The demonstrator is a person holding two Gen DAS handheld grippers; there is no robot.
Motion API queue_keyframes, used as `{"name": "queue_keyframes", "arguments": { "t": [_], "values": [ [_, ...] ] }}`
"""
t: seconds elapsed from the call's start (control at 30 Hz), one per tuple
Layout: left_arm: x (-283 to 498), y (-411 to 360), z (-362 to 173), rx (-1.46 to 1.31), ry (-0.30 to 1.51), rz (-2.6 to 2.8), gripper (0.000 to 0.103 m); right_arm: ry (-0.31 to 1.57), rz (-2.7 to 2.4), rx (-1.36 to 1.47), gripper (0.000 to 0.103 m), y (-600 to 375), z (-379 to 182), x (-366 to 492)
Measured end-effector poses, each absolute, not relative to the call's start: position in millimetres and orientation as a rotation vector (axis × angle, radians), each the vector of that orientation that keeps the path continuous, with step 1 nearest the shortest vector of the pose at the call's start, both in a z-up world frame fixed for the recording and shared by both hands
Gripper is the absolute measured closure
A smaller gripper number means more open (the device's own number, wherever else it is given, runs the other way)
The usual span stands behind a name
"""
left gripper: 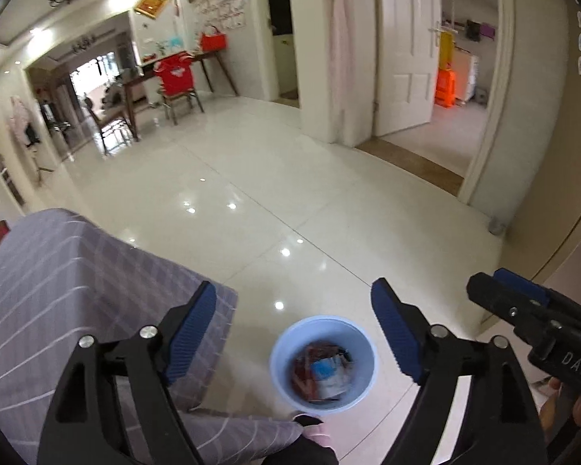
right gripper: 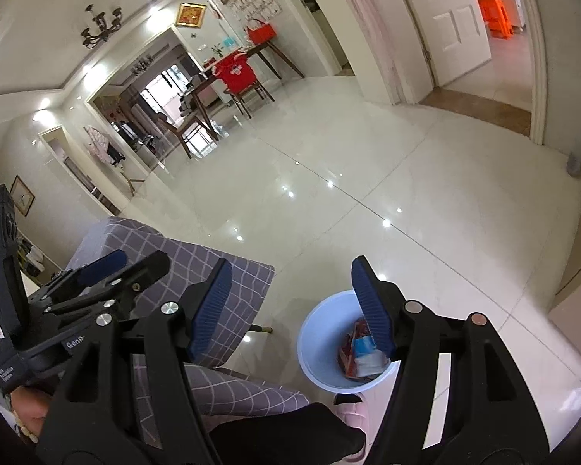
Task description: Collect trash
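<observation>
Glossy white floor tiles [left gripper: 290,201] run out toward a dining area with a red-covered chair [left gripper: 176,77] and two open doorways. Near at hand, a worktop under a grey checked cloth [left gripper: 58,271] stands just left of a pale blue bin [left gripper: 322,362] on the floor. The bin already holds trash [left gripper: 321,372]: red wrappers and a blue-and-white packet lie in its bottom.

Both tongs hang above the bin, angled downward. The left tongs [left gripper: 294,333] are spread wide with nothing between the blue pads, the bin showing through the gap. The right tongs [right gripper: 290,310] are also released and empty; from their own camera the right-hand pad overlaps the bin's rim only in the line of sight, and I cannot tell that it touches.

With trash in the bin and both tongs empty, my reading is that a drop has been completed. The next move probably calls for turning back to the worktop to look for further litter; none shows on the visible part of the cloth, so a search comes first.
</observation>
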State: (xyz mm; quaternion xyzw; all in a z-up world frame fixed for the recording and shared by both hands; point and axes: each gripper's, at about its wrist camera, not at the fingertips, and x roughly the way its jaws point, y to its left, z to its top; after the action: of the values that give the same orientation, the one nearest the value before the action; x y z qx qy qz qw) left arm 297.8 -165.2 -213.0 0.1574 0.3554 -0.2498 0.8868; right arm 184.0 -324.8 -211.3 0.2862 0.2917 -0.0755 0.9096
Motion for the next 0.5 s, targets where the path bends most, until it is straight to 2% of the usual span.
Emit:
{"name": "queue_keyframes", "arguments": {
  "t": [0.33, 0.5],
  "values": [
    [238, -97, -121, 0.245, 0.624, -0.377, 0.014, 0.486, -0.064, 0.472, 0.035, -272, -140, 141],
    [197, -65, -80, 0.211, 0.537, -0.309, 0.009, 0.397, -0.020, 0.393, 0.027, -237, -101, 108]
  ]
}}
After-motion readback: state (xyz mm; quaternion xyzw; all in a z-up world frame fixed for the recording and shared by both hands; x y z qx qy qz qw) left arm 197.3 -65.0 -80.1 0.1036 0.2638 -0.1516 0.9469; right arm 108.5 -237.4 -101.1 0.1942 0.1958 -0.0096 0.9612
